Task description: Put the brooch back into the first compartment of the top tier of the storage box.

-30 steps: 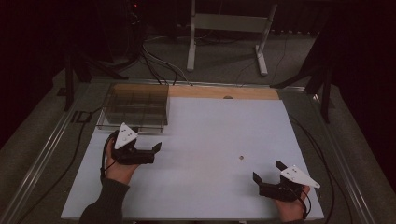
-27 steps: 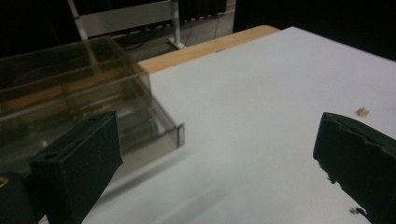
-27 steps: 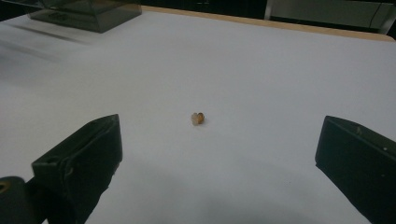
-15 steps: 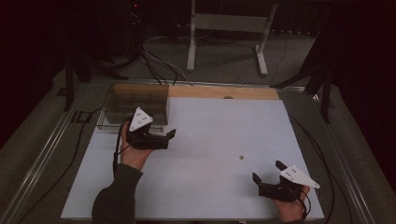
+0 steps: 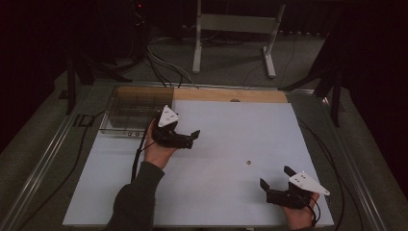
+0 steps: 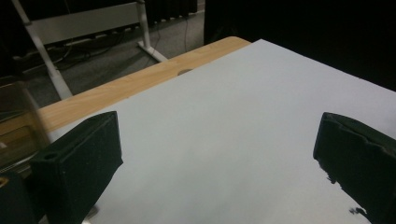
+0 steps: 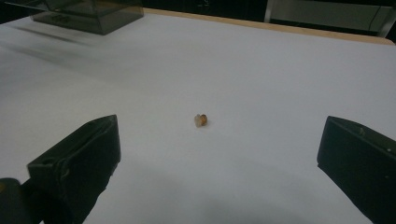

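Note:
A tiny brown and white object [image 5: 248, 162] lies on the white table sheet [image 5: 231, 130], right of centre; it shows in the right gripper view as a small nub [image 7: 201, 120] ahead of the jaws. My right gripper [image 5: 276, 184] stands open near the front right of the sheet, a short way behind the object, nothing between its jaws. My left gripper [image 5: 188, 138] is open and held in a hand just in front of the clear compartment box [image 5: 132, 111], its jaws pointing right over bare sheet. In the left gripper view [image 6: 219, 163] the jaws stand wide apart and hold nothing.
The clear box sits at the back left on a wooden strip [image 5: 231, 95] along the far edge. A metal frame [image 5: 43, 159] borders the table, with cables on the left. A white stand [image 5: 231, 29] is on the floor beyond.
My left gripper has moved away from the front left, forward and right, up to the front of the clear box. The right gripper has stayed in place.

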Tool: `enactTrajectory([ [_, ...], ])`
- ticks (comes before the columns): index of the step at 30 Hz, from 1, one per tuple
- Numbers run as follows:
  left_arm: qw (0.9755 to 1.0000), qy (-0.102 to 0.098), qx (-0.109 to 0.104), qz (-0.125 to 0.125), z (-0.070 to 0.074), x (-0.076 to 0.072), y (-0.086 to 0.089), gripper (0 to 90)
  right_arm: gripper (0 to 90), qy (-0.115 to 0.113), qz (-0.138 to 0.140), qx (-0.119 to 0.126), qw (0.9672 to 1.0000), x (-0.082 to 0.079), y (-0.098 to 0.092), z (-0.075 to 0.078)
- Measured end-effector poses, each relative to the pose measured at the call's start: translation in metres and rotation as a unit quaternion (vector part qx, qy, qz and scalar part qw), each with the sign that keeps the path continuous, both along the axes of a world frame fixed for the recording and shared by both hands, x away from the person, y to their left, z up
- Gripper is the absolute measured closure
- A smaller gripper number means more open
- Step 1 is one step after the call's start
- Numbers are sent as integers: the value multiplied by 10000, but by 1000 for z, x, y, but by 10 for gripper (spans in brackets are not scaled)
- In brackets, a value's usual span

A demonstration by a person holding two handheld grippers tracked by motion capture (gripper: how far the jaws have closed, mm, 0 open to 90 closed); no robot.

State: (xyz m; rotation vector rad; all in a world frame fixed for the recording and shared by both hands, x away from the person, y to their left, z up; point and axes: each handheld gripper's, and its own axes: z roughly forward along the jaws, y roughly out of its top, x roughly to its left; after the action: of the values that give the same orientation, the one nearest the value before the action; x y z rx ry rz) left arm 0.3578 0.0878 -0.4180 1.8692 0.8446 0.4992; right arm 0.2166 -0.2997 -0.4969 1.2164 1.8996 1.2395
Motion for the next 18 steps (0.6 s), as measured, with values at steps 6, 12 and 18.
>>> enactTrajectory([
  [6,9998,93,-13,-158,-4,8,-20,18,0,-70,51,23,10000,-3,2,2],
  [12,9995,218,61,-202,-13,14,-41,18,0,-65,34,41,10000,-3,1,2],
  [18,9989,348,96,-301,-20,19,-60,21,0,-61,36,25,10000,-3,2,2],
])
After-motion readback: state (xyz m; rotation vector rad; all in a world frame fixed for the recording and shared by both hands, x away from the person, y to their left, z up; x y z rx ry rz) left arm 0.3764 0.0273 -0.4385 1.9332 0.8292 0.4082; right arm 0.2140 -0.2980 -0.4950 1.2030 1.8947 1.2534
